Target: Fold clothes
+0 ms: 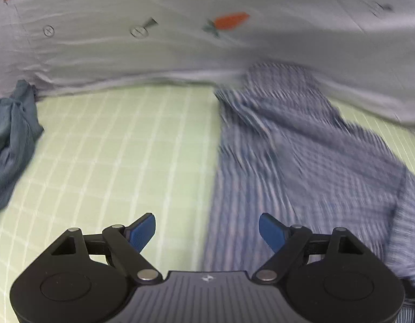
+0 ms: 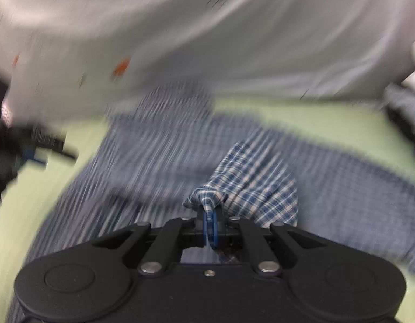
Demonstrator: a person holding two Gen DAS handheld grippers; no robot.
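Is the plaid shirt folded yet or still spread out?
Not neatly folded: the plaid shirt lies loosely rumpled on the green mat, one bunched part pinched in the right gripper.

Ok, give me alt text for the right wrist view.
The right tool is shut on a bunched corner of a blue plaid shirt, which lies spread over a pale green checked sheet. White patterned bedding fills the blurred background.

Both wrist views steeply over shirt [image 1: 301,156]

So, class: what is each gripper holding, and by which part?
Right gripper: the blue plaid shirt, by a bunched edge. Left gripper: nothing.
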